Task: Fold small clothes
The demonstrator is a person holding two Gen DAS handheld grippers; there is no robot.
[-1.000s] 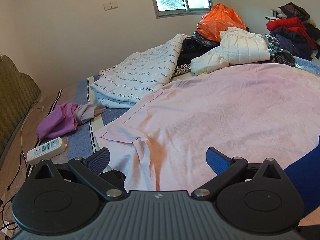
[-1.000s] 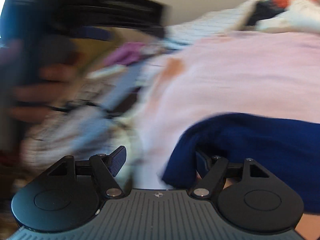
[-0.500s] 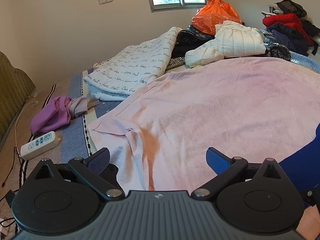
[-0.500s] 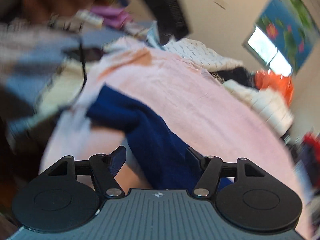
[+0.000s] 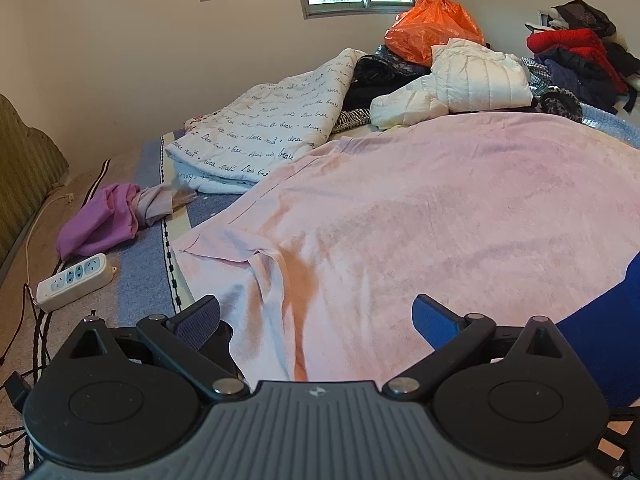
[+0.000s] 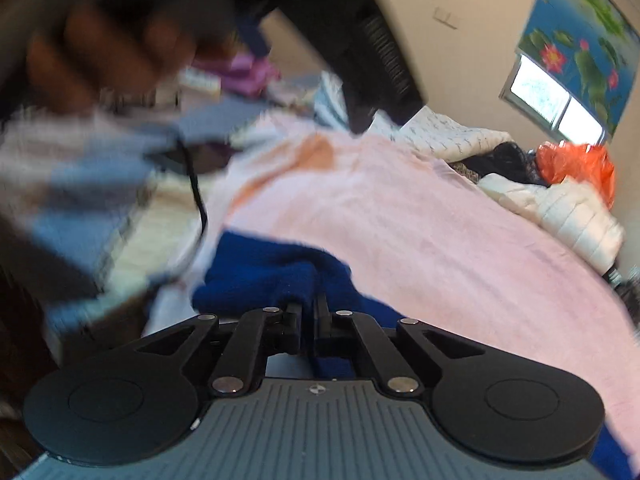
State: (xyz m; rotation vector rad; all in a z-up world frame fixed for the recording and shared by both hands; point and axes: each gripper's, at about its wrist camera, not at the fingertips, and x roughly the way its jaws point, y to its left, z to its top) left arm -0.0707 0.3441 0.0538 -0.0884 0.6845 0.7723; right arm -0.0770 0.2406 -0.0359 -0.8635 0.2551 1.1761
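Since the earlier frames, the right tool point(image 6: 307, 308) has rolled from a level view of the bed to a tilted one, and its jaws have just been closing: they were spread on either side of the navy blue garment point(image 6: 276, 276) and now pinch a raised fold of it between the pads. Left tool point(image 5: 316, 316) shows no change; its jaws are spread wide with nothing between them, above the near edge of the pink blanket point(image 5: 420, 216).

Task item location: the navy blue garment lies on the pink blanket at the near edge of the bed, bunched just ahead of the right tool. In the left wrist view, part of it point(image 5: 608, 320) shows at the right border, beside the left tool's right finger.

Surroundings, left wrist view:
- White quilt with script print point(image 5: 268, 128), folded, at the far left of the pink blanket.
- White padded jacket point(image 5: 460, 80), beyond the blanket, in front of an orange plastic bag point(image 5: 432, 28).
- Purple cloth point(image 5: 100, 224), on the bed's left margin.
- White power strip point(image 5: 74, 282), near the purple cloth.

The left part of the right wrist view is blurred; a hand point(image 6: 104, 48) is visible at upper left, detail not discernible.
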